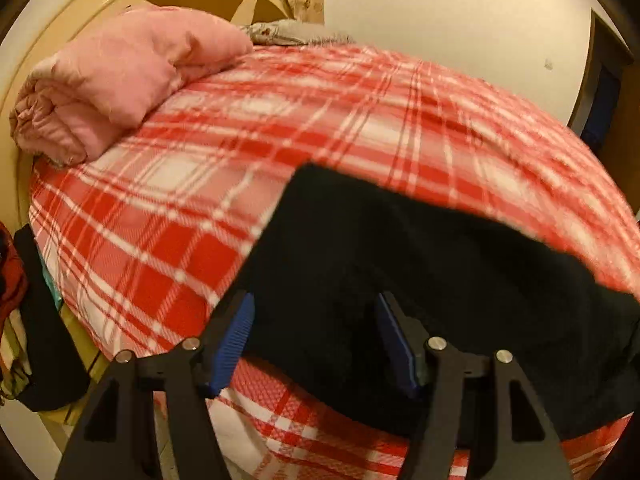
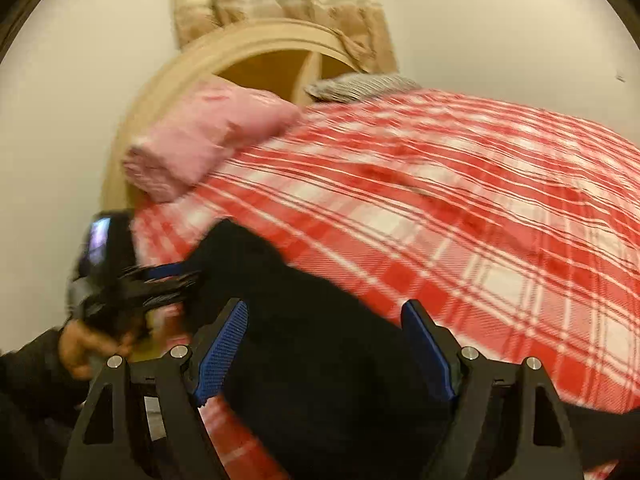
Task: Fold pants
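Black pants (image 1: 440,248) lie spread on a bed with a red and white plaid cover (image 1: 280,128), near its front edge. My left gripper (image 1: 318,340) is open, its blue pads (image 1: 236,340) standing wide on either side of the dark cloth. In the right wrist view the pants (image 2: 300,280) run from the lower middle up to the left. My right gripper (image 2: 324,352) is also open, with the cloth lying between its fingers. The left gripper (image 2: 172,280) shows blurred at the left edge of the pants, held by a hand (image 2: 80,344).
A folded pink quilt (image 1: 120,80) and a grey pillow (image 1: 296,32) sit at the head of the bed by a cream headboard (image 1: 80,4). Dark and red clothes (image 1: 36,320) hang off the bed's left side. The plaid cover (image 2: 480,208) stretches away to the right.
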{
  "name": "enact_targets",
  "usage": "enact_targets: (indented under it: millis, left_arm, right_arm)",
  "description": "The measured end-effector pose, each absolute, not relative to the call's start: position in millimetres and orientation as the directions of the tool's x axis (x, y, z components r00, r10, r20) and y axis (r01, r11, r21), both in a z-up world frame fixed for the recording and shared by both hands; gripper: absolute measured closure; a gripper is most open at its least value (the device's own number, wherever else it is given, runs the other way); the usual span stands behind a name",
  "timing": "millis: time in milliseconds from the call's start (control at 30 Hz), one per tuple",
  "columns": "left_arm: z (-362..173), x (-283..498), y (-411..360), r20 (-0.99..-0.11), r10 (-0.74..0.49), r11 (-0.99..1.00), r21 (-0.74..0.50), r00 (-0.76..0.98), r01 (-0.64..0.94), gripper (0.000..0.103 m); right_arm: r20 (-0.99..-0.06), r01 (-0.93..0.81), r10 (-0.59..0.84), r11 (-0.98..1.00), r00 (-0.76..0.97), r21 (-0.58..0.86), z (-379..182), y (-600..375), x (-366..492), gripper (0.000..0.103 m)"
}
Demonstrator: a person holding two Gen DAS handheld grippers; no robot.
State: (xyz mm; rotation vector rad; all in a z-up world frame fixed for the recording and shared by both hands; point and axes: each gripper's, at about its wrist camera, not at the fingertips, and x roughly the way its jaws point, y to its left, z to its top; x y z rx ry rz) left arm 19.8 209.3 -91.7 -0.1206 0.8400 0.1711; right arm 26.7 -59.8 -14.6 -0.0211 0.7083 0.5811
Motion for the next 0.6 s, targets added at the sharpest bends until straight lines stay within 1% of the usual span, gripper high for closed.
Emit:
enact_targets:
  millis: [67, 133, 167, 200, 233, 267, 300, 333, 367, 400, 433, 467, 500, 533, 600]
  left_arm:
    - [-93.6, 13.4, 204.0, -0.720, 0.142, 0.980, 0.004, 0.679, -0.201, 0.030]
    - [-95.5, 11.7, 203.9, -0.712, 0.153, 0.978, 0.010, 0.686, -0.208, 0.027]
    - [-96.9, 11.9, 205.9, -0.711, 0.157, 0.976, 0.005, 0.685, -0.218, 0.021]
    - [-97.6, 13.3, 208.0, -0.713, 0.163, 0.973, 0.003, 0.682, -0.229, 0.013]
    - [-99.9, 16.4, 215.2, -0.724, 0.163, 0.967, -0.019, 0.671, -0.255, 0.006]
    - [-102.6, 18.3, 221.8, -0.736, 0.139, 0.961, -0.061, 0.663, -0.269, 0.004]
    - [-106.3, 18.6, 231.2, -0.751, 0.095, 0.949, -0.130, 0.653, -0.287, 0.001]
    - [-112.0, 20.0, 242.9, -0.767, 0.035, 0.924, -0.219, 0.641, -0.313, 0.000]
    - [-114.7, 19.7, 247.9, -0.767, 0.008, 0.910, -0.261, 0.641, -0.324, 0.000]
    - [-115.2, 19.4, 248.5, -0.765, 0.004, 0.909, -0.266, 0.644, -0.321, 0.000]
    - [-113.9, 19.2, 244.7, -0.763, 0.021, 0.919, -0.241, 0.646, -0.314, 0.000]
    - [-112.2, 18.0, 238.2, -0.752, 0.055, 0.930, -0.201, 0.657, -0.308, 0.000]
    - [-112.0, 17.3, 235.4, -0.746, 0.071, 0.933, -0.186, 0.662, -0.309, 0.000]
    - [-112.5, 16.9, 234.4, -0.744, 0.076, 0.931, -0.185, 0.664, -0.314, 0.000]
    - [-113.7, 17.0, 236.3, -0.747, 0.066, 0.922, -0.207, 0.662, -0.326, 0.000]
  right_arm:
    - [-0.645, -0.446, 0.472, 0.867, 0.601, 0.219, -22.7, -62.6, 42.6, 0.023]
    - [-0.648, -0.364, 0.423, 0.902, 0.633, 0.233, -22.5, -74.3, 51.2, 0.023]
    - [-0.640, -0.313, 0.388, 0.920, 0.663, 0.234, -19.5, -85.7, 51.6, 0.023]
    - [-0.633, -0.259, 0.349, 0.937, 0.691, 0.234, -16.1, -101.0, 51.5, 0.023]
    - [-0.628, -0.179, 0.284, 0.957, 0.724, 0.228, -10.0, -123.9, 47.6, 0.023]
    - [-0.628, -0.101, 0.217, 0.971, 0.747, 0.215, -5.0, -146.9, 44.3, 0.023]
    - [-0.632, -0.039, 0.163, 0.978, 0.757, 0.206, -1.7, -167.6, 40.6, 0.023]
    - [-0.643, 0.058, 0.083, 0.979, 0.761, 0.196, 2.6, -198.4, 35.5, 0.023]
    - [-0.659, 0.193, -0.008, 0.959, 0.752, 0.208, 5.5, -240.1, 27.2, 0.023]
    - [-0.674, 0.296, -0.065, 0.926, 0.736, 0.235, 6.5, -272.3, 17.3, 0.023]
    - [-0.705, 0.406, -0.116, 0.876, 0.700, 0.259, 5.2, -307.3, 9.7, 0.023]
    - [-0.734, 0.469, -0.141, 0.843, 0.664, 0.262, 3.5, -330.1, 5.1, 0.023]
    - [-0.769, 0.539, -0.170, 0.803, 0.617, 0.254, -0.9, -358.8, 1.8, 0.023]
    - [-0.798, 0.588, -0.187, 0.773, 0.573, 0.240, -6.1, -385.5, 0.9, 0.023]
    - [-0.832, 0.617, -0.201, 0.761, 0.517, 0.200, -12.7, -412.6, 4.6, 0.023]
